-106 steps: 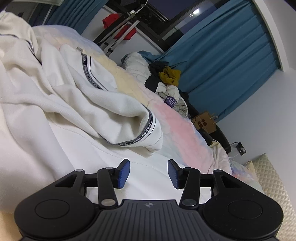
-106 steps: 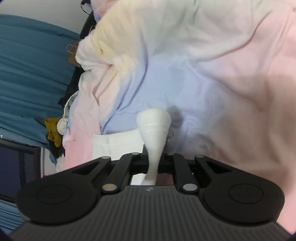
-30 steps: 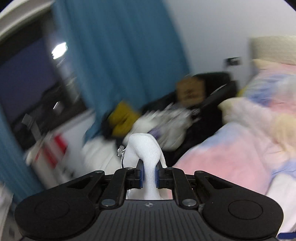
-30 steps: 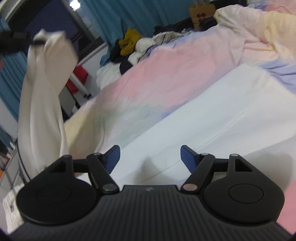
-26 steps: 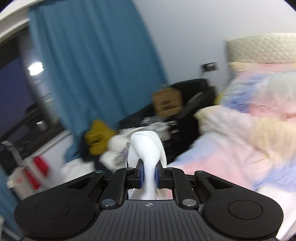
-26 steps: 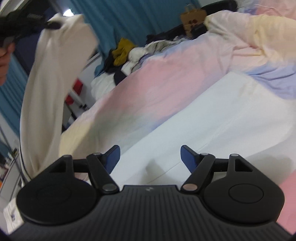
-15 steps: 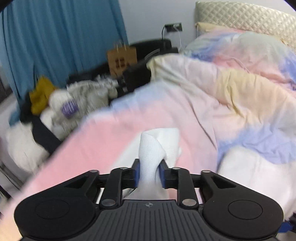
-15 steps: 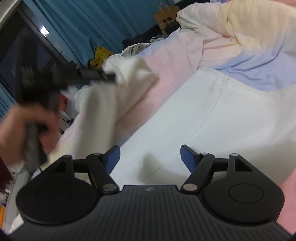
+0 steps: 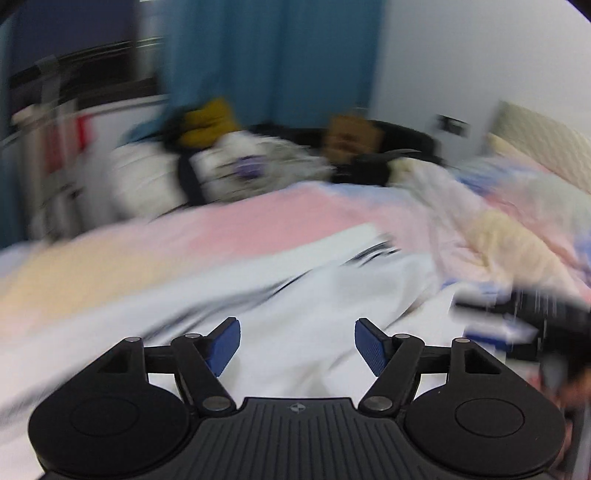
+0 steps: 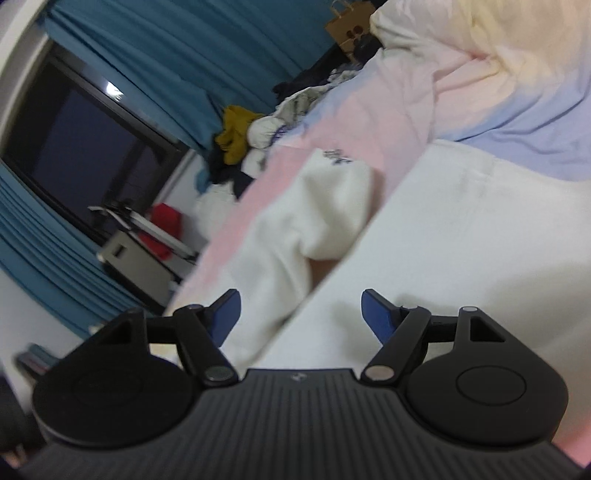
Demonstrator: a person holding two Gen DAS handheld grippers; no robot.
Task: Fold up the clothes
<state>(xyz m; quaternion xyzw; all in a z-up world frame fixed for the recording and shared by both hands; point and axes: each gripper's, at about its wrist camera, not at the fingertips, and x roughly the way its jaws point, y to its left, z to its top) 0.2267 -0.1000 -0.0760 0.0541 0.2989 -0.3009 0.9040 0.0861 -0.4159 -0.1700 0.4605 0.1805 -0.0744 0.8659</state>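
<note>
A white garment with dark striped trim point(image 9: 332, 295) lies spread on the pastel bedspread point(image 9: 258, 225), blurred in the left wrist view. My left gripper point(image 9: 297, 345) hangs just above it, its jaws opening, with nothing between the blue pads. In the right wrist view a white sleeve point(image 10: 306, 236) with a dark printed cuff lies crumpled beside the garment's flat white body point(image 10: 461, 236). My right gripper point(image 10: 301, 314) stands open over the edge where sleeve and body meet, holding nothing.
A heap of clothes with a yellow piece point(image 10: 236, 133) lies past the bed's far edge, by blue curtains point(image 10: 207, 55) and a dark window point(image 10: 74, 147). A brown paper bag point(image 10: 349, 24) stands near the bunched duvet point(image 10: 498, 48). The other gripper point(image 9: 528, 325) shows blurred at right.
My left gripper swung down toward the bed, let go of the white sleeve and opened. The sleeve now lies on the bed. The right gripper stayed open and rolled slightly.
</note>
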